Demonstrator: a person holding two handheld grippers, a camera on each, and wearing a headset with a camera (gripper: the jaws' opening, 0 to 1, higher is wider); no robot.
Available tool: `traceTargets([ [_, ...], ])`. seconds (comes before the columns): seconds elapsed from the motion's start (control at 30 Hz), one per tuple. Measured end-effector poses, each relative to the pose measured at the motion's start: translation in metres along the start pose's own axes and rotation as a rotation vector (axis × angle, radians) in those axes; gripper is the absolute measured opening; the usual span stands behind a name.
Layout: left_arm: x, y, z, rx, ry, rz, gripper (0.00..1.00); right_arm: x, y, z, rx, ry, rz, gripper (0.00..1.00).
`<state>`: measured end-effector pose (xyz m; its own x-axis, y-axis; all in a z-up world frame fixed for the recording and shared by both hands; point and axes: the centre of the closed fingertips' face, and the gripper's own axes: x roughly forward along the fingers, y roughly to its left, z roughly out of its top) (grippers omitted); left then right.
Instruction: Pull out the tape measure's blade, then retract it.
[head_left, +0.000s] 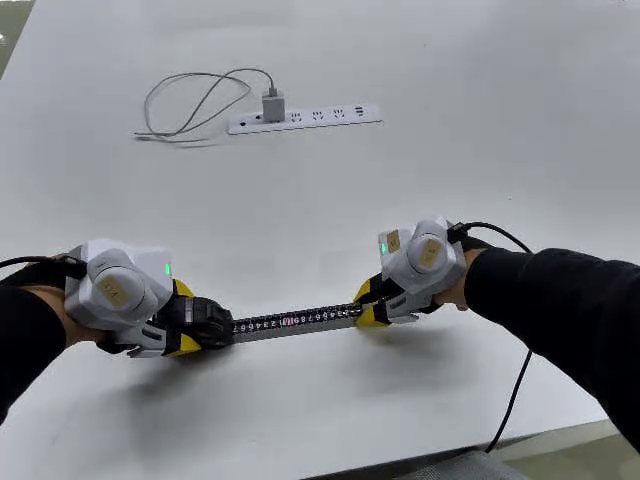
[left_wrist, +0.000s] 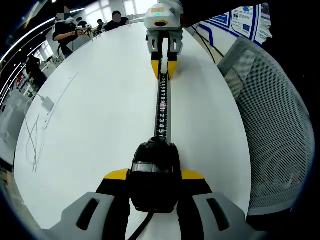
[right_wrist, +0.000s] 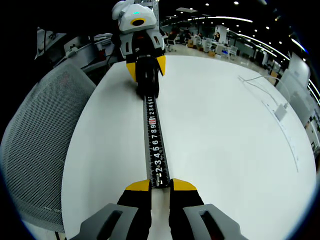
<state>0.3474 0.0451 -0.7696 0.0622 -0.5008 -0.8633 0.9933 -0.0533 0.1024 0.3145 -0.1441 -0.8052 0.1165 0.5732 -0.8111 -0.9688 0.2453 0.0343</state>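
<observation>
Black tape-measure case (left_wrist: 155, 172) sits clamped in the jaws of my left gripper (head_left: 185, 318), low over the white tabletop (head_left: 420, 190) at its near edge, its mouth facing my right gripper (head_left: 366, 305). From that mouth the blade (right_wrist: 154, 145) runs out straight, printed face up, and its tip end is pinched between the right jaws, which are closed on it. Both pairs of jaws are therefore clenched: the left on the case, the right on the blade. The blade's long axis lies straight from one gripper to the other, left to right across my front and along the tabletop's near edge. Whether it rests on the surface or hangs just above it I cannot tell. A short length is drawn, so by my judgement the pull-out is under way or done and the retraction is not yet begun. That return would turn on this one line: the right jaws travelling back along the blade's own axis toward the case, held level, so the blade feeds in without kinking. A power strip (head_left: 305, 117) lies well apart at the far side
</observation>
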Motion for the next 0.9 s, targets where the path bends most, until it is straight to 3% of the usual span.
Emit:
traceTargets([
  [0.9, 0.0, 0.0, 0.0, 0.002, 0.005, 0.0, 0.3, -0.009, -0.002, -0.013, 0.016, 0.016, -0.009, 0.08],
])
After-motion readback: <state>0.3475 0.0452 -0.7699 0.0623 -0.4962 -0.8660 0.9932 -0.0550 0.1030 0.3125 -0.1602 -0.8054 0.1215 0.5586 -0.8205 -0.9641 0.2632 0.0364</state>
